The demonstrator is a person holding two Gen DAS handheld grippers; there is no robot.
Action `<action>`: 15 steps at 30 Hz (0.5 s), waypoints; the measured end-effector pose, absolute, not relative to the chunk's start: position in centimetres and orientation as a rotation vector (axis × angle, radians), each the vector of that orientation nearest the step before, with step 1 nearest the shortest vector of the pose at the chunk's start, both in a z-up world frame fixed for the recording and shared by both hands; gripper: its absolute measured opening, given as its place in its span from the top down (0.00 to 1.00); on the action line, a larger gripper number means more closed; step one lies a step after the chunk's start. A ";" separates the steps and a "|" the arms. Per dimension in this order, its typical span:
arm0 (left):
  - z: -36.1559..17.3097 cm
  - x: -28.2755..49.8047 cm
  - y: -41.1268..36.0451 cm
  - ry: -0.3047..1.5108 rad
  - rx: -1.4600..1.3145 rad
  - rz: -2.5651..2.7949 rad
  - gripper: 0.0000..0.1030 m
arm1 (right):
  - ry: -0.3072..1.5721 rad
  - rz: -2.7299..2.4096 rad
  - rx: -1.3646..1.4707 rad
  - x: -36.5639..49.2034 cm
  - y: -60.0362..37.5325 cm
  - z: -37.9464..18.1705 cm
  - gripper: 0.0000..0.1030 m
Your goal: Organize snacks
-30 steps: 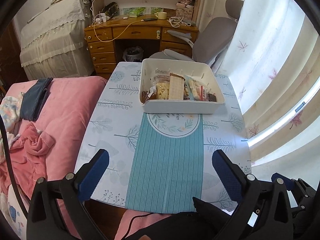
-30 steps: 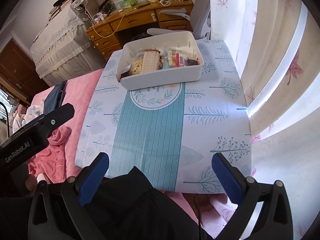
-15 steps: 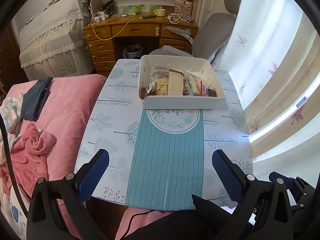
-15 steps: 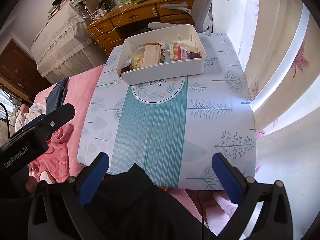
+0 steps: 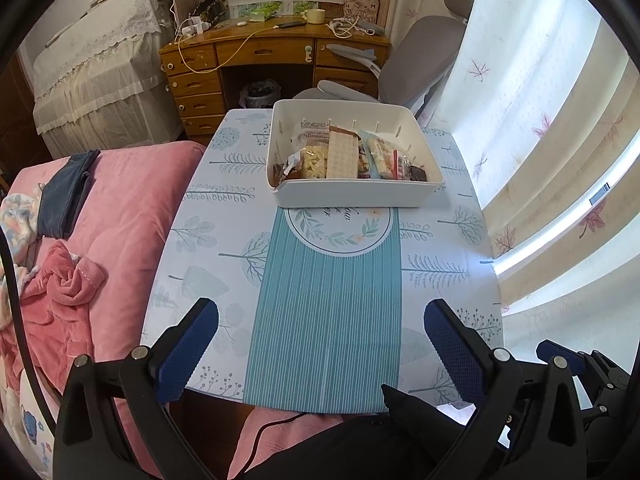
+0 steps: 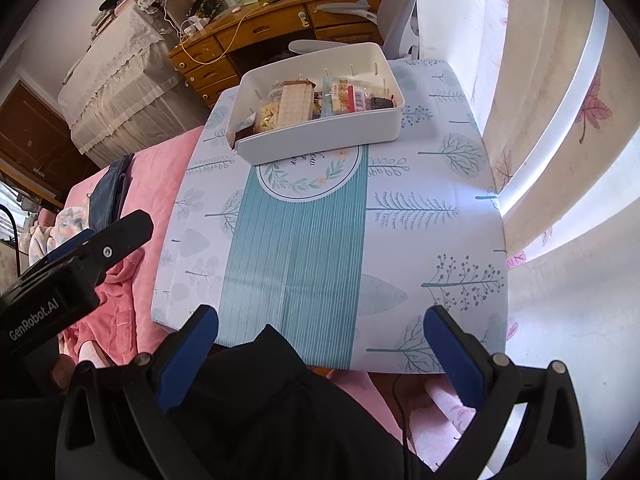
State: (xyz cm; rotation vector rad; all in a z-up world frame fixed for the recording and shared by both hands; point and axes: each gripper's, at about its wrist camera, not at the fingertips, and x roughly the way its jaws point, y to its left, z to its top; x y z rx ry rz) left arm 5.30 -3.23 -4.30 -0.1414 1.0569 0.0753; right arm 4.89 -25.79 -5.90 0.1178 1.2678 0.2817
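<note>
The white bin stands at the far edge of the table, roughly centred across its width, with its near wall overlapping the round wreath print at the far end of the teal striped runner. The bin is a shallow rectangular plastic container with rounded corners and a row of small slots along the inner walls.

The snacks lie packed side by side along the near wall of the bin:
- a dark wrapper at the left end
- a clear bag of pale yellow puffed pieces
- a flat beige packet with a dotted pattern, the tallest item
- a pale blue packet with a red label
- a small dark brown piece at the right end

The far half of the bin floor is bare.

The left gripper hovers above the near edge of the table, fingers spread wide, nothing between the blue pads. The right gripper sits at the near edge as well, fingers equally spread and holding nothing. Both are well apart from the bin.

A pink blanket borders the left edge of the table; pale curtains hang along the right edge. A wooden desk and a grey chair stand beyond the far edge
</note>
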 end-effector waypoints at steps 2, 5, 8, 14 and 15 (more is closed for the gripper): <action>-4.5 5.2 -3.3 1.064 -0.142 0.072 0.01 | 1.274 0.280 0.118 4.8 -25.9 -6.0 0.00; -4.8 5.3 -3.5 1.077 -0.144 0.067 0.01 | 1.286 0.275 0.122 4.6 -25.9 -6.2 0.00; -4.9 5.3 -3.4 1.084 -0.145 0.064 0.01 | 1.293 0.272 0.123 4.5 -25.9 -6.3 0.00; -5.0 5.2 -3.3 1.090 -0.146 0.063 0.01 | 1.302 0.271 0.123 4.5 -25.8 -6.4 0.00; -4.9 5.2 -3.3 1.089 -0.147 0.064 0.01 | 1.303 0.272 0.122 4.5 -25.7 -6.4 0.00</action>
